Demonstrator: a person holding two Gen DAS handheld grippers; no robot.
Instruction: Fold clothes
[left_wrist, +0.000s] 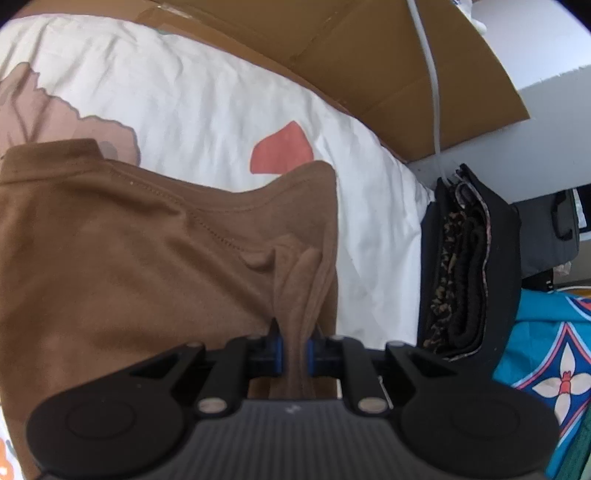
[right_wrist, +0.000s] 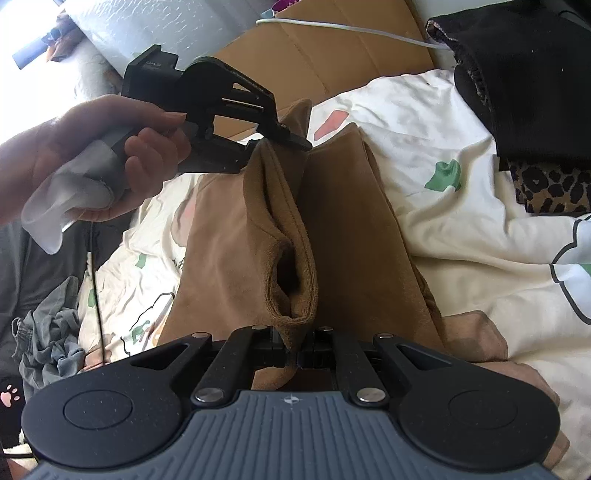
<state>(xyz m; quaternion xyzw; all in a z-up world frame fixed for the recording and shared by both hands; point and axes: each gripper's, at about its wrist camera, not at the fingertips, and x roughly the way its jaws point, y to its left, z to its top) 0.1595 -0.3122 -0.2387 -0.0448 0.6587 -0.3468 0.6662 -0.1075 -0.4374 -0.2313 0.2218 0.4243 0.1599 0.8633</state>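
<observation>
Nearest to you, your right gripper (right_wrist: 294, 356) is clenched on a bunched edge of the brown garment (right_wrist: 332, 240), the cloth pinched tight between its jaws. From there the garment runs away from you in two long folds — one doubled over into an open pocket, the other lying flatter to its right — across the white printed bedsheet (right_wrist: 461, 221). At the far end of those folds your left gripper (right_wrist: 295, 138), held in your left hand (right_wrist: 110, 155), is grasping the garment's other edge. In the left wrist view that gripper (left_wrist: 295, 349) shows a thick pleat of brown cloth squeezed between its blue pads (left_wrist: 277, 350), with the rest of the garment (left_wrist: 129, 240) spread to the left over the sheet (left_wrist: 203, 110). To the right sits a stack of folded dark clothes (left_wrist: 469, 266) — one leopard-printed. Beyond the bed lies flattened cardboard (left_wrist: 369, 55), crossed by a white cable (left_wrist: 428, 74).
</observation>
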